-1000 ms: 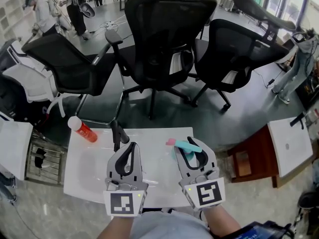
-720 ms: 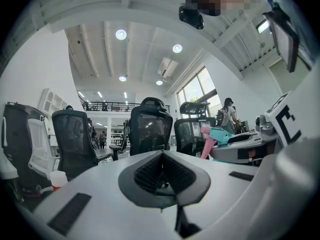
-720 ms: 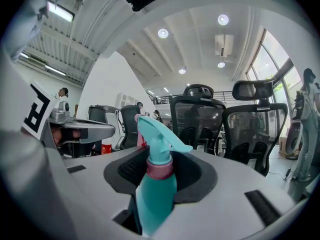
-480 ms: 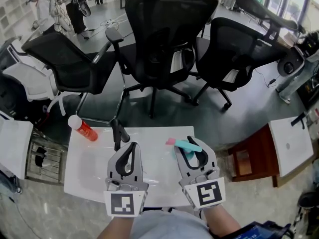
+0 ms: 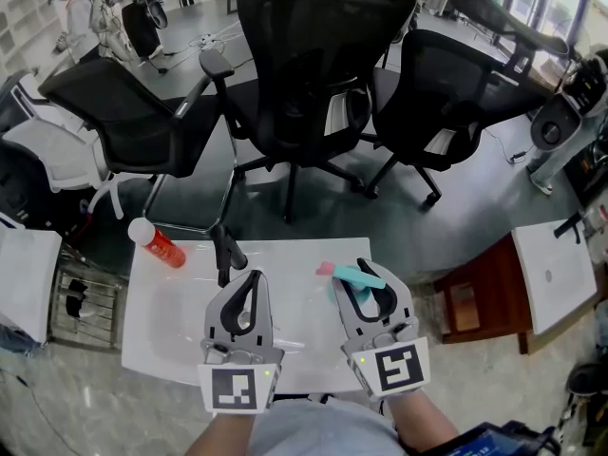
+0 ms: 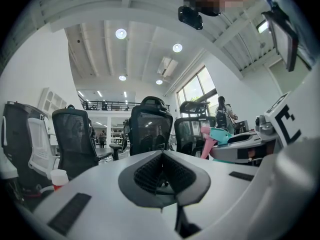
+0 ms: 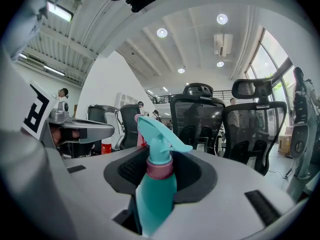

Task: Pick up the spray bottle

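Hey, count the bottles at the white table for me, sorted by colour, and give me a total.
Teal spray bottle: 1
Red bottle with white cap: 1
Total: 2

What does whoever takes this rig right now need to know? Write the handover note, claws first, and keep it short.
Left claw: shut, empty, over the white table.
Right claw: shut on the teal spray bottle. The body sits between the jaws, and the nozzle and pink trigger stick out past the tips.
Also there: a red bottle with a white cap lies near the table's far left corner, apart from both claws.
Done: spray bottle gripped.
Left: the views don't show whether it is clear of the table. Probably lift it if not.
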A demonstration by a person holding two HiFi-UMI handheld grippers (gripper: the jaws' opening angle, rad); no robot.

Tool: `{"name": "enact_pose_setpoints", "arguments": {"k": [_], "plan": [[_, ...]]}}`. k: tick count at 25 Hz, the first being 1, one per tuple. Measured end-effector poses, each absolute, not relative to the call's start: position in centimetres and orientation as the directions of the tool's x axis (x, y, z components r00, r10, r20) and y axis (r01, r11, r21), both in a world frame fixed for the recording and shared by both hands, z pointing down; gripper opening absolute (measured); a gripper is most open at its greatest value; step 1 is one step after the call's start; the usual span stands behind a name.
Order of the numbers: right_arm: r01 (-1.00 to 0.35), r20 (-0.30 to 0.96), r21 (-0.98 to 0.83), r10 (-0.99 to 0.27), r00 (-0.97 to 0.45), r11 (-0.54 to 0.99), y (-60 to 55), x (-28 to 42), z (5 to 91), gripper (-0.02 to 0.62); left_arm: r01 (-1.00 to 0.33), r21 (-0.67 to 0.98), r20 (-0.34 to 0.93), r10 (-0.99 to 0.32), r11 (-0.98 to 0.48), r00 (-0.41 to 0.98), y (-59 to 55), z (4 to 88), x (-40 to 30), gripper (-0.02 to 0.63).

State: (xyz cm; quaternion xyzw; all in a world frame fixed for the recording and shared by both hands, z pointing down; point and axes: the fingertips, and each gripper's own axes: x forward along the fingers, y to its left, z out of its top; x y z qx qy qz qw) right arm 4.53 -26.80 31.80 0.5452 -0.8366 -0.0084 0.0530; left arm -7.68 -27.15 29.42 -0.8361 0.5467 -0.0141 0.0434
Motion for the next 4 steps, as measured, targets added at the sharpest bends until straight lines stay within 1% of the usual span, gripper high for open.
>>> {"name": "enact_pose_setpoints", "arguments": {"k": [4], "plan": [[-0.912, 0.081, 0.071, -0.914, -0.397, 0.403, -26.99, 4.47, 31.96, 0.156, -0.913, -0.083, -0.027, -0.915, -0.399, 0.402, -27.32, 29.5, -7.69, 0.018]]}}
